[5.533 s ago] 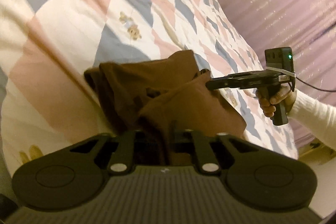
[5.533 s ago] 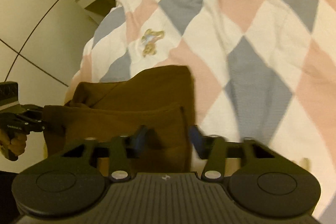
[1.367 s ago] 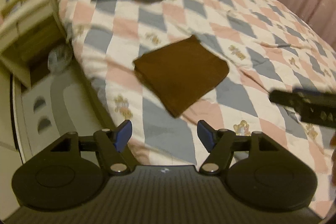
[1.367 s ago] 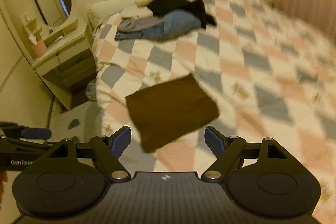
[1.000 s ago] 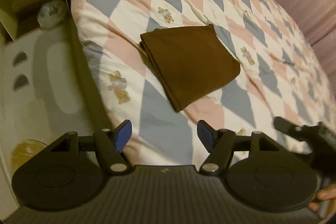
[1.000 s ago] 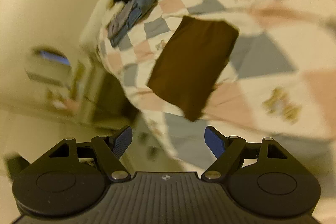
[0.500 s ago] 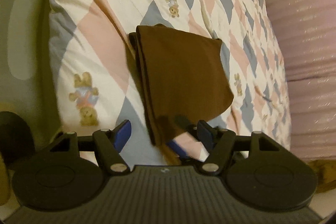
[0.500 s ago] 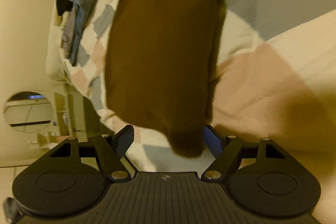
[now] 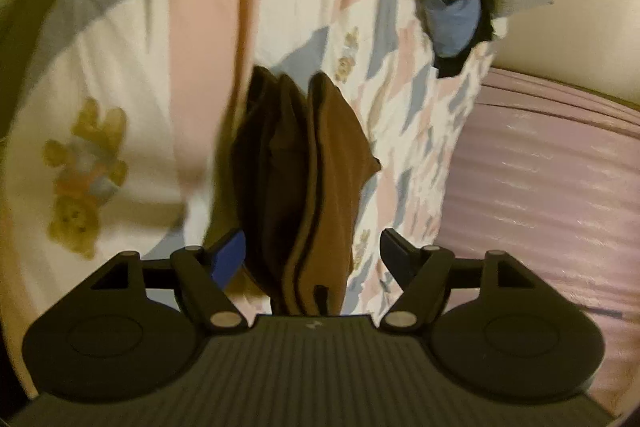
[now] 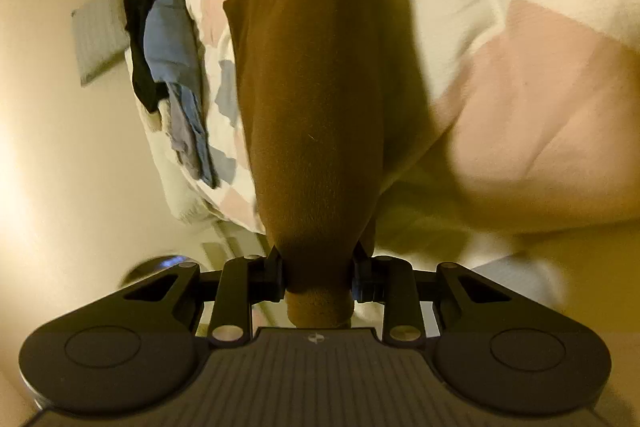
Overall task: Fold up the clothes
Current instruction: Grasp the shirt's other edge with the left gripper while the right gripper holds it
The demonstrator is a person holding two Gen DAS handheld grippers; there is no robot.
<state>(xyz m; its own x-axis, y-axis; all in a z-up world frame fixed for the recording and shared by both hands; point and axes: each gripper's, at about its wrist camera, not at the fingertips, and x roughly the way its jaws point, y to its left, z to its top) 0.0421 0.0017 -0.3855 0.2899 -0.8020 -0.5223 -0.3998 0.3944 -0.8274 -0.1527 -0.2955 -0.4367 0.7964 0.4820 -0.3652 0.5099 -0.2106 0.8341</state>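
On the diamond-patterned quilt [image 9: 200,27], a folded brown garment [image 9: 304,187] is seen edge-on between the left gripper [image 9: 312,251]'s spread jaws. Only the right view shows the right gripper [image 10: 320,277] clamped on its corner. Blue and black clothes [image 10: 168,39] lie well beyond.

The left gripper [image 9: 312,251] stands wide apart around the folded brown garment [image 9: 308,183], which lies on the checked quilt [image 9: 192,39].

Diamond-patterned bedspread [image 9: 200,7], pink curtain [image 9: 540,187]
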